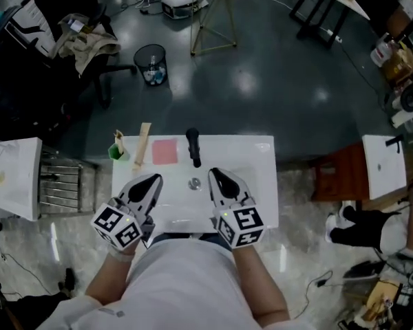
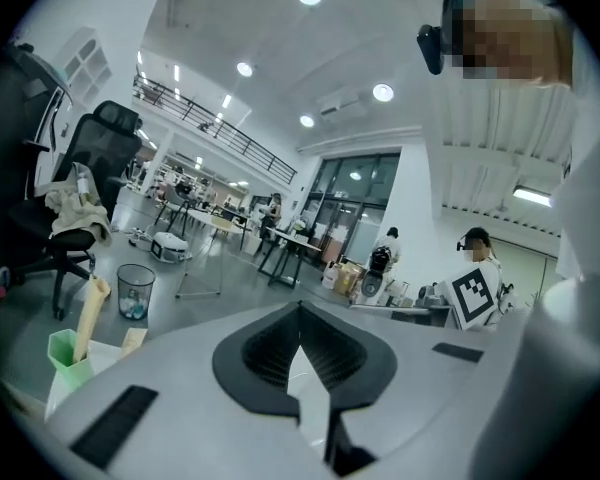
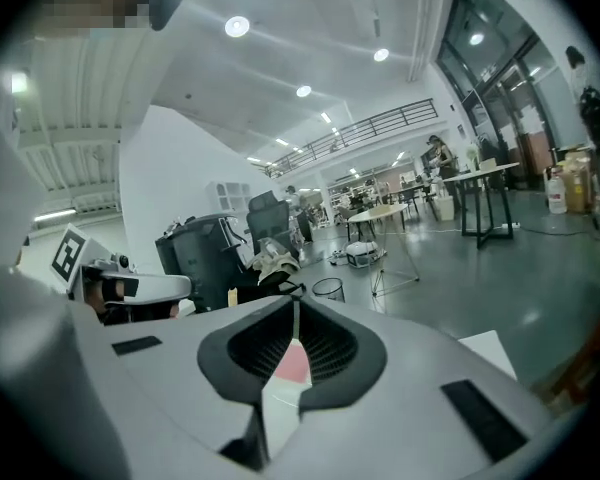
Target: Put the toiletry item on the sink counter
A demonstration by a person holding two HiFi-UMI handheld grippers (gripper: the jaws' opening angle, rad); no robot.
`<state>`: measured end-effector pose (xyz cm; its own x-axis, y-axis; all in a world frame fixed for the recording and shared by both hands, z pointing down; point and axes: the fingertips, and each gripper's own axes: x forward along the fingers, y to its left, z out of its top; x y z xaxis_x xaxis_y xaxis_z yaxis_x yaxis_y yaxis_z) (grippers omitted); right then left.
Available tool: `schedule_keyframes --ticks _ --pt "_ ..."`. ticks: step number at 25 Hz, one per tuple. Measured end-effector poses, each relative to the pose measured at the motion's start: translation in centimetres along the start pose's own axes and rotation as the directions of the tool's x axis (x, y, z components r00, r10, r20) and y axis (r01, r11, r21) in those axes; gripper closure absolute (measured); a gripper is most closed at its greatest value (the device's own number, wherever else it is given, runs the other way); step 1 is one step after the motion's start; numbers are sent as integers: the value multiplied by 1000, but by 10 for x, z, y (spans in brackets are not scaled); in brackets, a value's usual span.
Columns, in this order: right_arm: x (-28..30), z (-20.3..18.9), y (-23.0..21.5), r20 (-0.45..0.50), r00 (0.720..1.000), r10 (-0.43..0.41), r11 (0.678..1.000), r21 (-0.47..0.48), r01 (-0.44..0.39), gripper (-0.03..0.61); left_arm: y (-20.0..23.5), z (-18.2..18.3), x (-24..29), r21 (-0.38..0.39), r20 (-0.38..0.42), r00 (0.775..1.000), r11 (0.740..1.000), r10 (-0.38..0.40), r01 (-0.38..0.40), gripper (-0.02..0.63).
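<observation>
Left gripper (image 1: 151, 181) and right gripper (image 1: 215, 176) hovered over the white bench (image 1: 258, 153), jaws shut and empty. A long cream toiletry item (image 1: 144, 144) lay at back left; probably light, stiff, best gripped mid-length.

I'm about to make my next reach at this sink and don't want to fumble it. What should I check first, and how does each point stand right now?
1. Left gripper empty: ok. Its jaws are together with nothing between them.
2. Right gripper empty: ok. Its jaws are together and hold nothing.
3. Jaws ready for a grasp: not ok. Both are shut.
4. Free counter space: ok. It is bare to the right of the faucet.
5. Things at the back left are apart: ok. The green cup, beige stick and pink pad sit side by side.
6. Which toiletry item is meant: cannot tell.
</observation>
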<state>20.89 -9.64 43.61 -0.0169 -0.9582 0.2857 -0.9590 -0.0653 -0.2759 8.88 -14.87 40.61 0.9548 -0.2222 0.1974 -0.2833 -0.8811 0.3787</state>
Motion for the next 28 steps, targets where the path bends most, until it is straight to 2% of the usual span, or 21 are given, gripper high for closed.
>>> schedule_keyframes --ticks 8,14,20,28 --pt "-42 31 -27 73 993 -89 996 6 89 548 -34 13 38 33 -23 991 991 -130 130 598" --pt "-66 40 -38 115 983 -141 990 11 141 547 -49 21 54 48 -33 980 979 -196 197 598" --pt "-80 42 -44 119 979 -165 986 21 163 546 -63 27 59 61 -39 972 970 -233 235 598" --pt "-81 37 -45 138 973 -184 983 6 185 548 -64 25 58 69 -43 970 968 -239 242 598"
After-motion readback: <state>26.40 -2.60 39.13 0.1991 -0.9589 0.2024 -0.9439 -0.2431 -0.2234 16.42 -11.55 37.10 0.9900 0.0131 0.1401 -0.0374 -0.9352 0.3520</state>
